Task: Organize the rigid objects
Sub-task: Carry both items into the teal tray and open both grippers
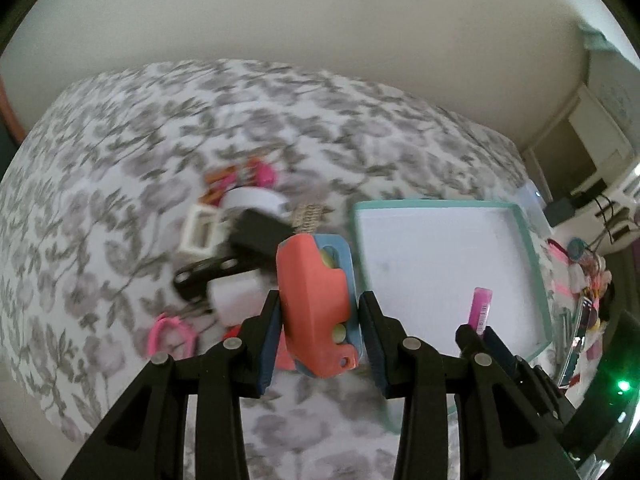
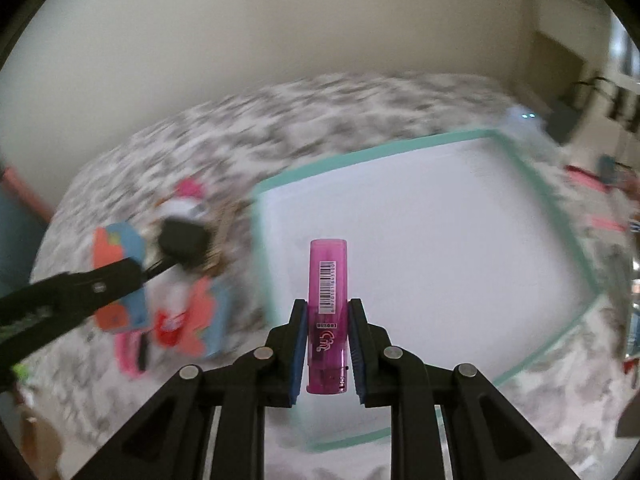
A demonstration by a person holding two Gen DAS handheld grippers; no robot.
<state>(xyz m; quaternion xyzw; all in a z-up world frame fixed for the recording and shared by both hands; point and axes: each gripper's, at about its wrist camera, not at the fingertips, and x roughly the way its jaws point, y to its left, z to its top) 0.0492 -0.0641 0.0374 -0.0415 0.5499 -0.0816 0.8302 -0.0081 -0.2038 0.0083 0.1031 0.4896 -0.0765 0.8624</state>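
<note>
We carry both loads over the teal-rimmed box [image 2: 516, 160], the left claw [image 1: 318, 312] gripping a coral-and-blue toy [image 1: 316, 300], the right claw [image 2: 328, 344] clamping a pink lighter [image 2: 328, 312], and should lower each before letting go.

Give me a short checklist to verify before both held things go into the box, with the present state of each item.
1. Left hand-held gripper shut on the coral and blue toy: ok.
2. Right hand-held gripper shut on the pink lighter: ok.
3. White box with teal rim open, floor bare where visible: ok.
4. Lighter in front of the box floor in the right wrist view: ok.
5. Toy in front of the box floor: not ok, it shows left of the box rim, before the pile of small things.
6. Clearance between the two grippers: cannot tell, the pictures are blurred.
</note>
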